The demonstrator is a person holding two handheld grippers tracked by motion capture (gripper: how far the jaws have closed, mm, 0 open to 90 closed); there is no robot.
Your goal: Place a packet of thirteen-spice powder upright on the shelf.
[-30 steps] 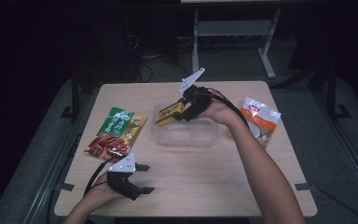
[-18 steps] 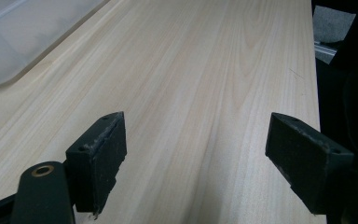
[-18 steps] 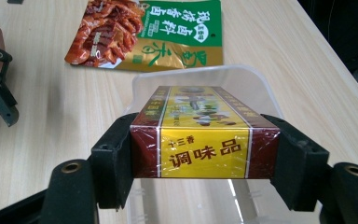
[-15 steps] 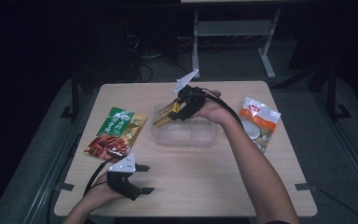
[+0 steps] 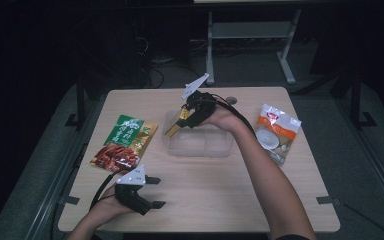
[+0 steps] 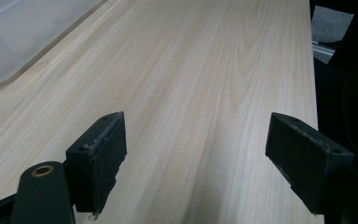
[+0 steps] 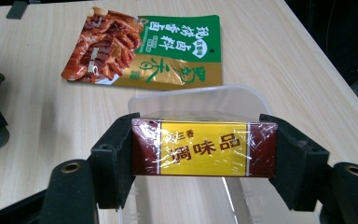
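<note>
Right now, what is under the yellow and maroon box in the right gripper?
The clear plastic container lies below the box held by the right gripper. The box hides part of the container's inside, so its contents there cannot be seen.

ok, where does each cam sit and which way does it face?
High view: above the person's side, facing forward and down on the table; both forearms show.
Left gripper view: on the left claw, open over bare wood.
Right gripper view: on the right claw, gripping the yellow box.
Shared: green pouch.
</note>
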